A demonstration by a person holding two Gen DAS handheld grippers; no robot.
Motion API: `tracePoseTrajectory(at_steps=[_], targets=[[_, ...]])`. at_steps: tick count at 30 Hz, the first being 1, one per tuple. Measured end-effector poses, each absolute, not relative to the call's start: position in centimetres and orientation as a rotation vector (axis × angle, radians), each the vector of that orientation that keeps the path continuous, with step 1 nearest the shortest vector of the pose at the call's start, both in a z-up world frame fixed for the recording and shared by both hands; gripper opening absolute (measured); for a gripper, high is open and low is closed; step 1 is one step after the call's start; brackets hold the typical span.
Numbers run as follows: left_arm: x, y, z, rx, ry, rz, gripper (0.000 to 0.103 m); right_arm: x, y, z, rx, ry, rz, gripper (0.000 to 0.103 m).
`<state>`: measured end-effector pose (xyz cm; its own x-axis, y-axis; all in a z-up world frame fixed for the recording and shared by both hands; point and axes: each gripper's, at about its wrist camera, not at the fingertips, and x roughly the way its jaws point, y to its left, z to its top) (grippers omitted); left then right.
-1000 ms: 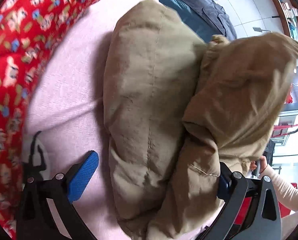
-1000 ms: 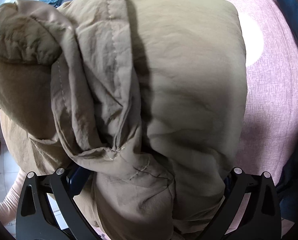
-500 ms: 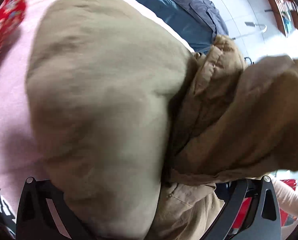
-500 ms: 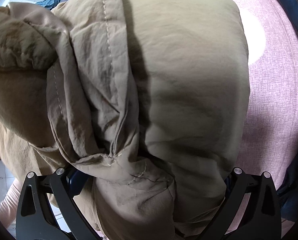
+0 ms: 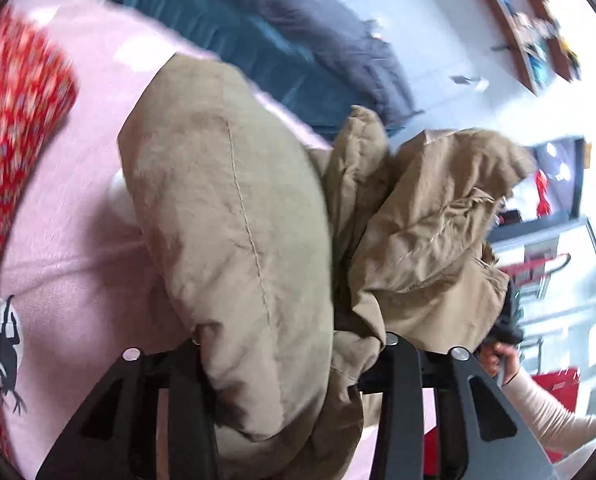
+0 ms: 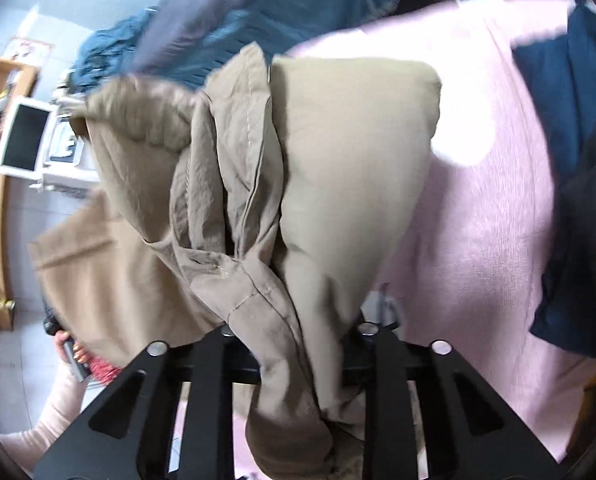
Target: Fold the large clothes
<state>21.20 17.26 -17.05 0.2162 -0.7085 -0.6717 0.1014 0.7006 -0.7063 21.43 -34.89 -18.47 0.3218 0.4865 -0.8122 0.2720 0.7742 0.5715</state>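
Observation:
A folded tan padded jacket (image 5: 233,240) is held up above the pink bedspread (image 5: 69,240). My left gripper (image 5: 289,344) is shut on its thick folded edge, with fabric bulging between and over the fingers. In the right wrist view the same jacket (image 6: 338,168) hangs in folds, and my right gripper (image 6: 293,332) is shut on a bunched seam of it. Both sets of fingertips are buried in cloth. The jacket's hood and sleeve droop off to the side over the floor.
A red patterned garment (image 5: 13,128) lies at the left of the bed. A dark blue blanket (image 5: 281,52) lies beyond the jacket, and dark blue clothing (image 6: 570,184) lies at the right. A person's hand (image 6: 71,350) shows beside the bed.
Both grippers have closed on the jacket and lifted it off the bedspread. The views have tilted up, and the room and blue blanket now show behind it.

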Motion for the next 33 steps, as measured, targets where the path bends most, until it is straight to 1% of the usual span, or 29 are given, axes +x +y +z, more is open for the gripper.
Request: tracePoseTrajectory(at_steps=[1, 2, 7, 9, 12, 15, 18, 22, 23, 24, 26, 29, 30, 31, 32, 33], targets=[[20.6, 16.3, -15.3, -0.585, 1.213, -0.632, 0.035, 21.3, -34.7, -16.4, 0.725, 1.237, 0.172, 0.014], [20.1, 15.6, -13.8, -0.573, 1.196, -0.655, 0.034, 21.2, -34.4, -14.2, 0.714, 1.213, 0.188, 0.013], [19.0, 10.8, -6.8, -0.512, 1.115, -0.775, 0.032, 20.1, -34.6, -3.7, 0.647, 1.084, 0.208, 0.011], [18.1, 9.9, -4.0, -0.514, 1.076, -0.838, 0.032, 19.2, -35.6, -0.1, 0.644, 1.052, 0.193, 0.011], [17.6, 5.3, 0.5, -0.473, 1.007, -0.948, 0.032, 16.1, -38.9, 6.8, 0.593, 0.976, 0.172, 0.011], [16.9, -1.1, 4.6, -0.430, 0.935, -1.064, 0.033, 11.4, -44.7, 13.9, 0.581, 0.893, 0.103, 0.011], [17.0, -9.8, 7.7, -0.387, 0.902, -1.151, 0.033, 6.7, -51.5, 19.5, 0.521, 0.840, -0.001, 0.011], [15.7, -23.8, 10.2, -0.330, 0.896, -1.258, 0.033, 0.8, -60.1, 23.9, 0.426, 0.823, -0.112, 0.012], [14.9, -27.4, 10.3, -0.309, 0.897, -1.278, 0.033, -0.8, -62.9, 24.3, 0.394, 0.824, -0.158, 0.013], [13.4, -28.9, 10.1, -0.317, 0.919, -1.294, 0.034, -1.9, -65.1, 24.4, 0.395, 0.828, -0.177, 0.013], [12.7, -36.7, 8.2, -0.310, 0.991, -1.305, 0.034, -4.4, -71.4, 23.1, 0.442, 0.859, -0.256, 0.014], [11.1, -44.9, 3.1, -0.282, 1.133, -1.254, 0.035, -7.3, -81.3, 17.6, 0.569, 0.907, -0.364, 0.016], [10.9, -46.3, 1.5, -0.284, 1.159, -1.223, 0.038, -7.8, -83.3, 16.1, 0.597, 0.916, -0.399, 0.017], [10.9, -47.9, -0.5, -0.251, 1.151, -1.153, 0.042, -8.6, -86.4, 12.7, 0.656, 0.927, -0.439, 0.019], [10.9, -48.3, -1.9, -0.222, 1.132, -1.093, 0.045, -9.1, -87.8, 10.3, 0.698, 0.926, -0.466, 0.023], [11.2, -48.3, -3.0, -0.220, 1.133, -1.034, 0.052, -10.0, -89.8, 7.4, 0.767, 0.902, -0.519, 0.026]])
